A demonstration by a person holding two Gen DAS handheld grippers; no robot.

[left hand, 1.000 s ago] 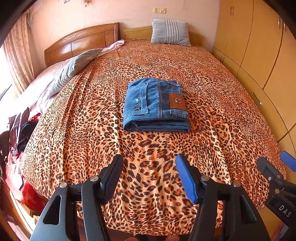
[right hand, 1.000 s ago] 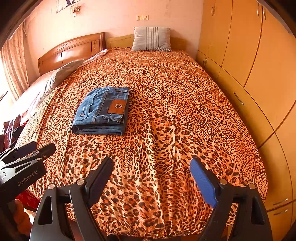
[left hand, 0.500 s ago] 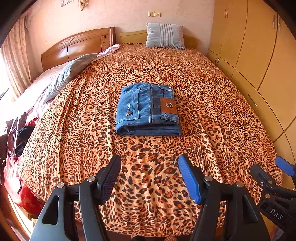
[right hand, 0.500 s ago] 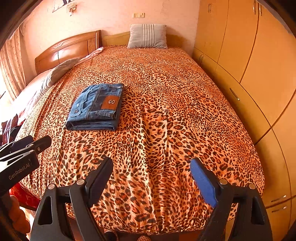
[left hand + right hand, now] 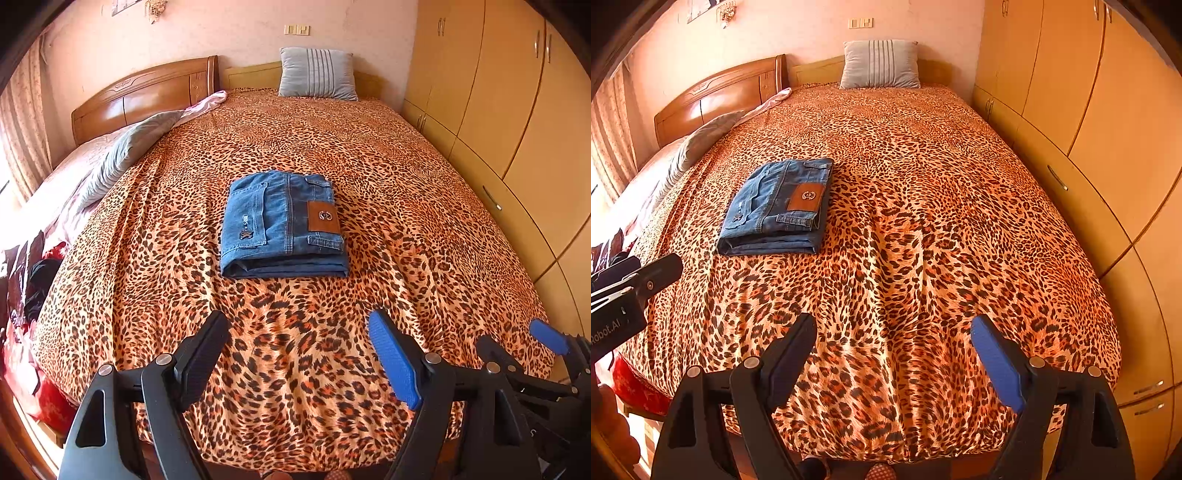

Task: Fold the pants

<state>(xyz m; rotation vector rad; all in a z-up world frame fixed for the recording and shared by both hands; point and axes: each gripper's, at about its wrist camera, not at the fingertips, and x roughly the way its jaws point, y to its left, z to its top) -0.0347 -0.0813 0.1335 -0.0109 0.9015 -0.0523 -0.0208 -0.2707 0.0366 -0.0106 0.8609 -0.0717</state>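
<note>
Blue jeans, folded into a compact rectangle with a brown leather patch on top, lie in the middle of the leopard-print bed. In the right wrist view the jeans sit to the left. My left gripper hovers over the bed's near edge, well short of the jeans; its jaws are opening and nothing is between them. My right gripper stands open and empty over the near edge, to the right of the jeans. The right gripper's fingers show at the left view's right edge.
A wall of wooden wardrobes runs along the bed's right side. A grey striped pillow leans at the headboard. A second bed with grey and pink bedding adjoins on the left, with red cloth below it.
The left gripper's jaws have spread wider. Both views have drawn back slightly, so the jeans look a little farther away.
</note>
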